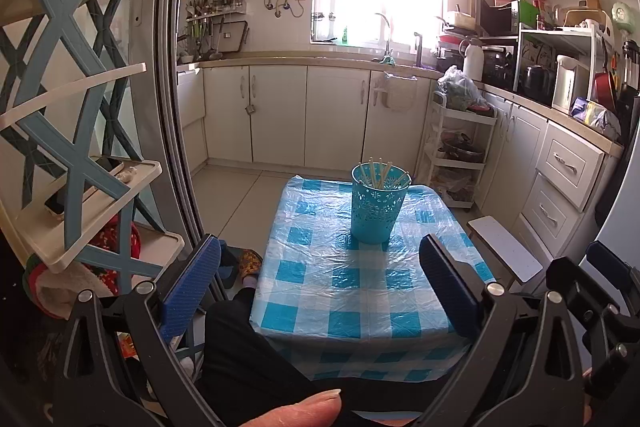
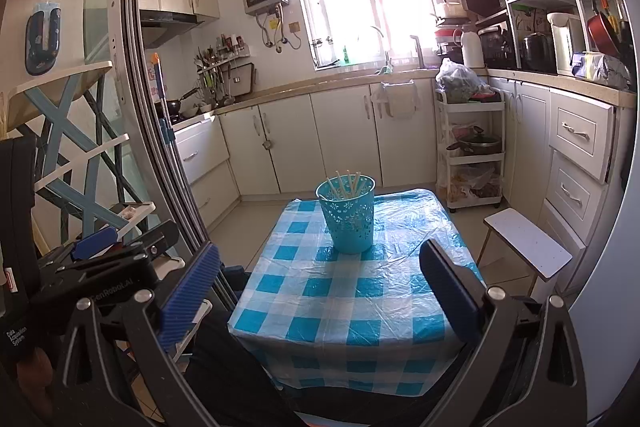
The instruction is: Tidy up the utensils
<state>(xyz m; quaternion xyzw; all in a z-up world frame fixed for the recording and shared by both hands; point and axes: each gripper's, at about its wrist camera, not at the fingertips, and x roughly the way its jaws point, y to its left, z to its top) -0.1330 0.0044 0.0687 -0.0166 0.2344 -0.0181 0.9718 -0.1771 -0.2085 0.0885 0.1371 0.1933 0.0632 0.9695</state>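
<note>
While you hold both tools back from the small table draped in crinkled blue-and-white checked plastic (image 1: 360, 291), your left gripper (image 1: 320, 283) and right gripper (image 2: 320, 287) each stand with ribbed blue pads spread wide, gripping nothing. Pale slender chopsticks (image 1: 378, 173) lean bundled inside the turquoise perforated flower-pattern cup (image 1: 378, 207), upright toward the table's far end.

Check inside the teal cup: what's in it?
The perforated teal cup holds a bundle of pale chopsticks, tops poking above the rim. Their lower ends and the cup's bottom are hidden by its wall, so anything else inside can't be seen.
</note>
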